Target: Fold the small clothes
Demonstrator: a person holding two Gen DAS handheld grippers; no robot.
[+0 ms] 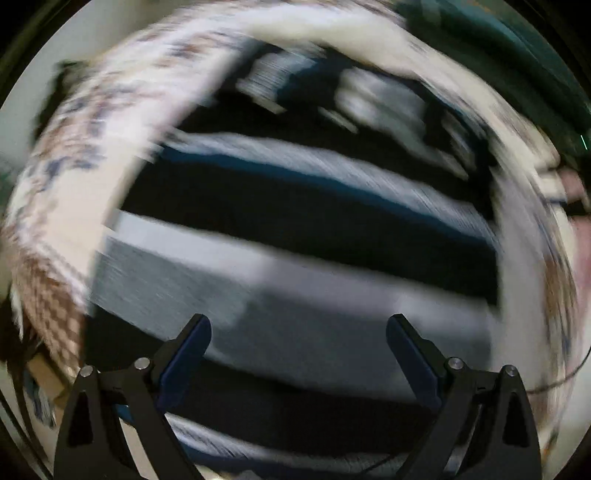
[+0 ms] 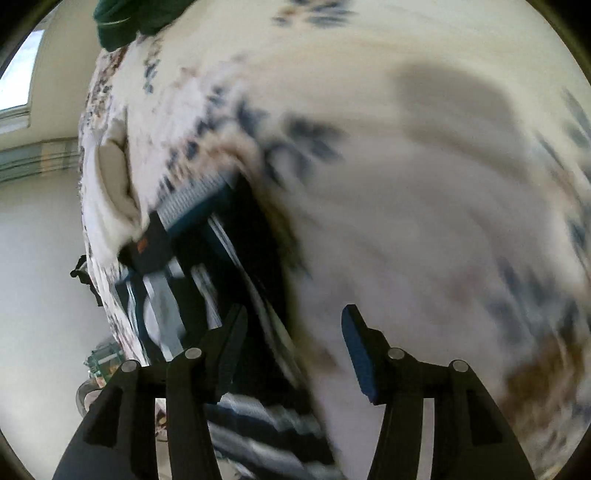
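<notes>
Floral bedspread (image 2: pixel 424 221) fills both views, smeared by motion. Nearest, my left gripper (image 1: pixel 298 328) hangs wide and empty, pointing steeply down over the striped garment (image 1: pixel 295 229), its black, grey and blue bands lying flat across the bed. My right gripper (image 2: pixel 291 325) stands half-spread with nothing between the pads, straddling the garment's edge where cloth meets bedspread. Farther off, a green bundle (image 2: pixel 125 22) sits at the bed's far end. Risk, as I judge it: closing in this blur, I could pinch bedspread along with the hem, or catch only one layer.
</notes>
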